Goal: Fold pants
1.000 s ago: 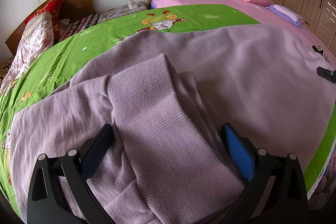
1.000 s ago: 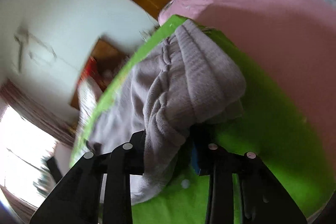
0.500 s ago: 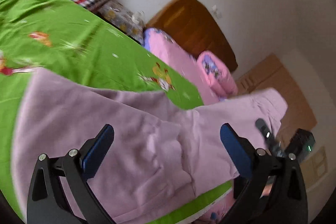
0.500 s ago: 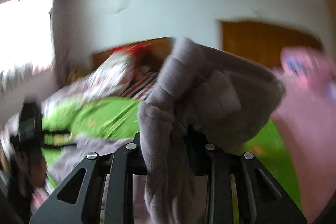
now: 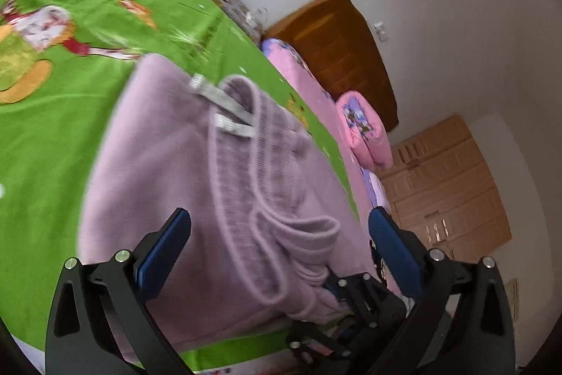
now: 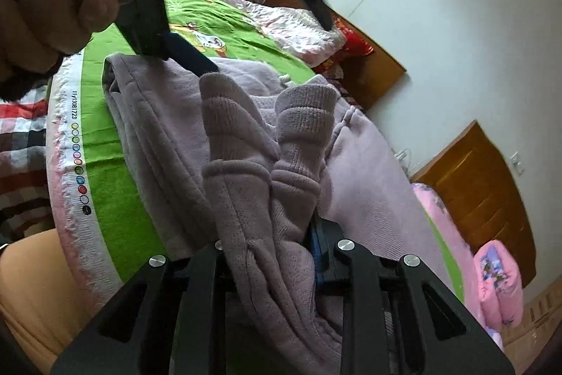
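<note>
soft lilac fleece pants (image 5: pixel 168 185) are being spread over a green cartoon-printed sheet (image 5: pixel 52 136) on the bed, near its pale selvedge edge (image 6: pixel 70 171), where a row of small printed colour dots is being shown. the cloth is looking fuzzy and thick, with rounded, bulky folds. two ribbed knit cuffs (image 6: pixel 302 129) are being held up in tall, creased columns, and a ribbed waistband with flat whitish drawstring ends (image 5: pixel 224 108) is lying on top of the folded body.

the right gripper (image 6: pixel 277 255) is being kept nearly closed, its jaws having just been narrowing, and a thick bunch of the lilac cloth is being pinched between its black arms, a blue pad just showing beside the fabric. in the left wrist view this gripper is being seen at the near edge, biting the pants.

the left gripper (image 5: pixel 277 248) is being held wide open, its blue textured pads (image 5: pixel 165 252) standing well apart above the pants, with nothing being gripped. in the right wrist view its handle is being clasped by a hand (image 6: pixel 45 13), one blue fingertip touching the fleece.
</note>
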### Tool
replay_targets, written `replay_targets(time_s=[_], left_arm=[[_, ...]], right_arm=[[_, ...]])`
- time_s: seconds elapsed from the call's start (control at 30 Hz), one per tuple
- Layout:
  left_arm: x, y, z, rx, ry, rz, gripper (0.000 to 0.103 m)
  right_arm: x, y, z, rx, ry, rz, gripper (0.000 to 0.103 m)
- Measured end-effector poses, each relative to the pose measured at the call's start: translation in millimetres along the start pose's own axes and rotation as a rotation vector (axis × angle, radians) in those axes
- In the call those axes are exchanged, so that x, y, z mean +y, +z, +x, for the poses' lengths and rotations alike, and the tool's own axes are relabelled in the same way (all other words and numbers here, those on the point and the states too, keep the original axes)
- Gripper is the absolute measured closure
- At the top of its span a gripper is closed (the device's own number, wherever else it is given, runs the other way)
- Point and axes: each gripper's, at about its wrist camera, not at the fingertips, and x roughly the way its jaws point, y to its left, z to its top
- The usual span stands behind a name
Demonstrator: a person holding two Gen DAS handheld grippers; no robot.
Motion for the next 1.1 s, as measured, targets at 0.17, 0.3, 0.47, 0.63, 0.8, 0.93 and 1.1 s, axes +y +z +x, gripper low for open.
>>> replay_targets(time_s=[0.17,0.3,0.47,0.63,0.8,0.93,1.1], left_arm=[[-34,-1,30,0.118,0.083,0.061,0.002],[-53,8,52,0.210,0.150,0.090,0.002],[-58,17,25,0.106,0.152,0.045,0.002],[-34,-2,17,0.145,-0.033,-0.075,0.002],[-25,9,49,0.207,-0.198,-0.140,0.002],[-16,25,89,0.269,-0.207,-0.185,0.002],[-23,23,111,0.320,-0.004,-0.104,0.017]], right_arm=[[4,4,-30,-0.058,-0.068,0.035,0.080],[-4,4,-41,-0.078,-0.086,0.055,0.081],[-24,4,-50,-0.120,-0.077,0.156,0.083],[-31,9,-46,-0.133,-0.060,0.181,0.084],[-21,6,-43,-0.127,-0.083,0.118,0.084],[9,1,-33,-0.096,-0.146,-0.038,0.083],[28,-14,-39,-0.074,-0.192,-0.207,0.042]])
